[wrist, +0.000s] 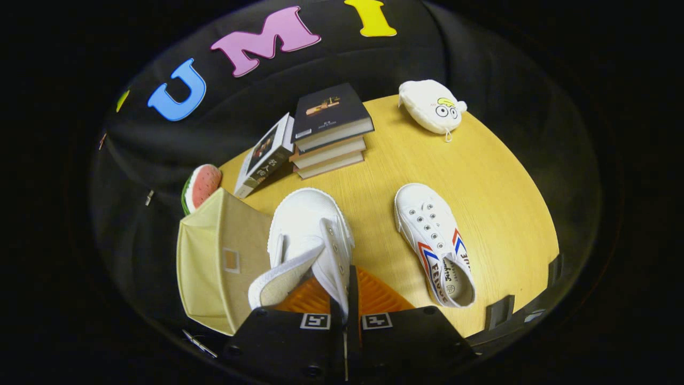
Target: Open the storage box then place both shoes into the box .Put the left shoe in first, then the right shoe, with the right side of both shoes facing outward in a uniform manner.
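Observation:
My gripper (345,299) is shut on a white canvas shoe (307,230), pinching the side wall of its collar between both fingers. The shoe hangs lifted above the table, toe pointing away, tongue flopped out to the left. Just left of it stands the pale yellow fabric storage box (222,262), its flat side with a small square label window facing me; whether its lid is open is not visible. A second white shoe (435,243) with red and blue stripes lies on the wooden table (497,192) to the right, toe pointing away.
A stack of books (331,131) sits beyond the held shoe, with another book (265,155) leaning against it. A watermelon-slice toy (200,187) lies behind the box. A white plush pouch (432,107) rests at the far table edge.

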